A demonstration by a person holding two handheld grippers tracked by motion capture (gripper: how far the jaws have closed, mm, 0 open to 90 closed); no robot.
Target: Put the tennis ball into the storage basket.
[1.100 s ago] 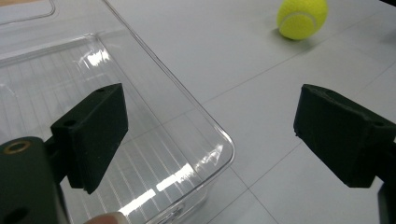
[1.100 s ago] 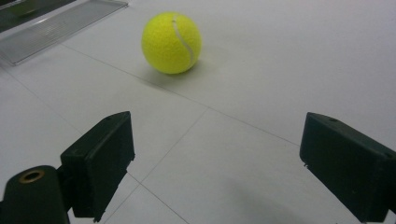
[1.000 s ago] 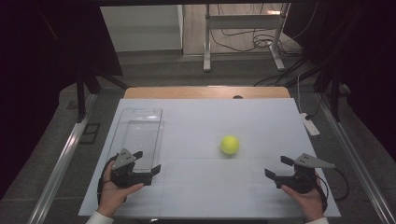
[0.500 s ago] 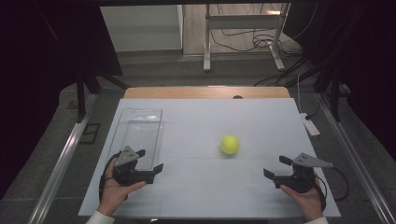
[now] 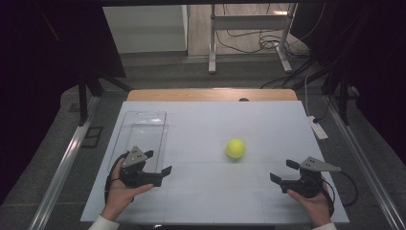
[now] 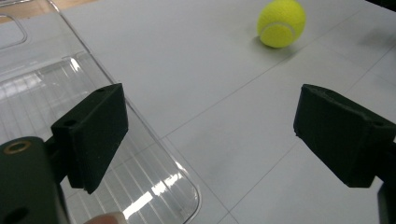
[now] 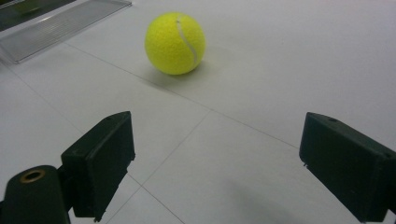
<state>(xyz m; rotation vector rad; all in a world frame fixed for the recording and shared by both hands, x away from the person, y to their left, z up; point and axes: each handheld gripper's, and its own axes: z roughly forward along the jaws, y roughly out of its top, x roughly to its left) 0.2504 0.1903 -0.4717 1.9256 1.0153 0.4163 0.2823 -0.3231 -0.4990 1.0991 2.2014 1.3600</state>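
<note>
Little has shifted since the earlier frames: the tennis ball [image 5: 235, 148] sits at frame centre on the white table [image 5: 210, 120], apart from everything. Lower right, the right gripper [image 5: 283, 172] faces it, jaws wide and empty, seemingly lined up for a grab. Lower left, the left gripper [image 5: 158, 163] hovers wide open over the clear plastic tray [image 5: 143, 125], likely the ball's destination.
</note>
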